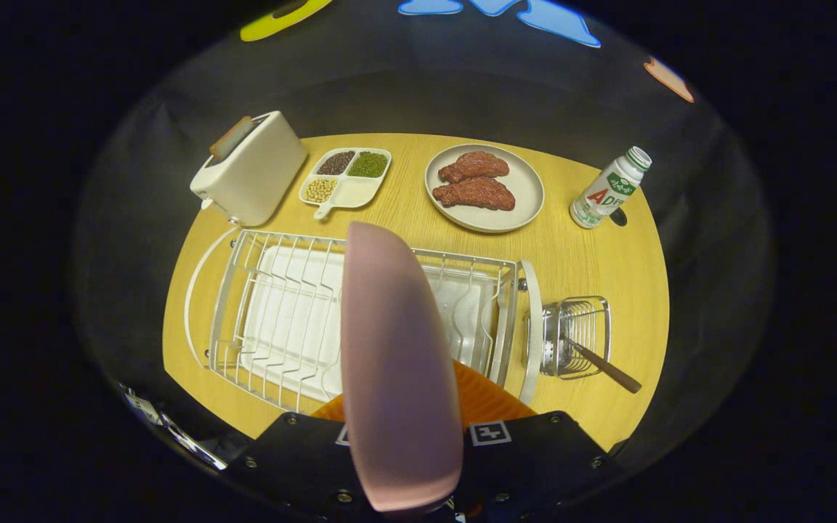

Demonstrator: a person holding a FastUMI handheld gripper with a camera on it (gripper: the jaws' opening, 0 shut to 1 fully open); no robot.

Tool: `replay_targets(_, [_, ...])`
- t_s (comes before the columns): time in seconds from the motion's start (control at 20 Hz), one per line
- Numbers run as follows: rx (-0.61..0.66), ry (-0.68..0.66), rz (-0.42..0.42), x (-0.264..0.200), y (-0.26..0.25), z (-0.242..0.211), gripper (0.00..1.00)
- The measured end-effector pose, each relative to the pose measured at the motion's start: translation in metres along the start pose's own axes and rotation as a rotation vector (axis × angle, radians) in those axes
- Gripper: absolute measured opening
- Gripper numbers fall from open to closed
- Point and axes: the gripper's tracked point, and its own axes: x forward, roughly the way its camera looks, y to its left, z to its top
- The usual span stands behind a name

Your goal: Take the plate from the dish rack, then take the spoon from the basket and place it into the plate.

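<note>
Pink plate (397,363) stands on edge between the fingers of the gripper (418,454), long axis running toward twelve o'clock; the jaws look closed on its rim, lifted above the dish rack (273,305). It likely goes down on the bare table (593,247) next. At about three o'clock, beyond the rack's end, the spoon (604,367) leans in the wire basket (578,330), handle pointing toward four o'clock.

Camera riding on the gripper (418,465), looking steeply down, hovering close above the dish rack (360,319), facing the table's (593,254) far edge.
</note>
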Motion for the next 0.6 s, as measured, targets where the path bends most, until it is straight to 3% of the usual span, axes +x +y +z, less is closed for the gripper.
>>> replay_targets(0.35, [0.166, -0.067, 0.169, -0.042, -0.011, -0.055, 0.35])
replay_targets(0.6, [0.269, -0.072, 0.295, -0.038, -0.005, -0.124, 0.35])
